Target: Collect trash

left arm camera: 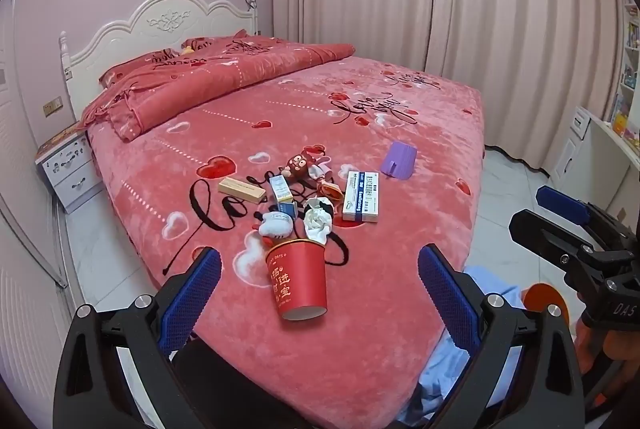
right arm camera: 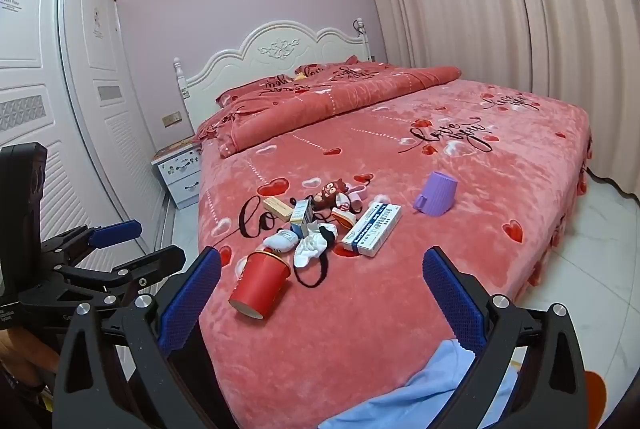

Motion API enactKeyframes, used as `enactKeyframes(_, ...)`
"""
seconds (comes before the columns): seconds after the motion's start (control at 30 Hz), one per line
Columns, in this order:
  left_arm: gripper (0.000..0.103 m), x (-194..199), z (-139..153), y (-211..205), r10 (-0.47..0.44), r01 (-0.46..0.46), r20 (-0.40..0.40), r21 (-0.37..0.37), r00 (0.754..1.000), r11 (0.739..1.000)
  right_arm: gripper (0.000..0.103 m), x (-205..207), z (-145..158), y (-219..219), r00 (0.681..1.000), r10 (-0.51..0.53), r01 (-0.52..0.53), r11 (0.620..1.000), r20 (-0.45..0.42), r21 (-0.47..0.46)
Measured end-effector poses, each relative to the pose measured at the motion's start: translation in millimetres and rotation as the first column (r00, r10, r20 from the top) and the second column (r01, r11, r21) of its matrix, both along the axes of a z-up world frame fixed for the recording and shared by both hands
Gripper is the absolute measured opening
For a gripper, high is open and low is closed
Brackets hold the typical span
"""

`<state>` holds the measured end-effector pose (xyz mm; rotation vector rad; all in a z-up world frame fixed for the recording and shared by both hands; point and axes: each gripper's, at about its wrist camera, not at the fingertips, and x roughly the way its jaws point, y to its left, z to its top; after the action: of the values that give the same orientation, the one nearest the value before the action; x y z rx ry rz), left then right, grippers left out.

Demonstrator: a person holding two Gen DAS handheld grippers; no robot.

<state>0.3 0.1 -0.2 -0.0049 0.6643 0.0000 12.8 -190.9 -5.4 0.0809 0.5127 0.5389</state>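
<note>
Both the left tongs [left arm camera: 320, 281] and right tongs [right arm camera: 322, 283] gape wide, empty, above a tipped red paper cup [left arm camera: 298, 279] on the pink heart-patterned bed [left arm camera: 400, 157].

I am working in a home bedroom: a double bed [right arm camera: 400, 189] with a carved white headboard [right arm camera: 276, 55] and a red heart-print blanket fills the room. A small white nightstand [right arm camera: 180, 177] stands beside it, with louvered wardrobe doors [right arm camera: 60, 109] along one wall and floor-length curtains [left arm camera: 440, 9] along another.
</note>
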Motion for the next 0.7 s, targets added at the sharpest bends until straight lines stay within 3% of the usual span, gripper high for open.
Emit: enactKeyframes(0.7,0.097,0.0,-0.5,-0.5,-0.009,0.009,-0.004,-0.002,1.000,1.000,0.098,2.3,-0.2,2.4,1.000,-0.001,0.001,1.000,-0.004,-0.002)
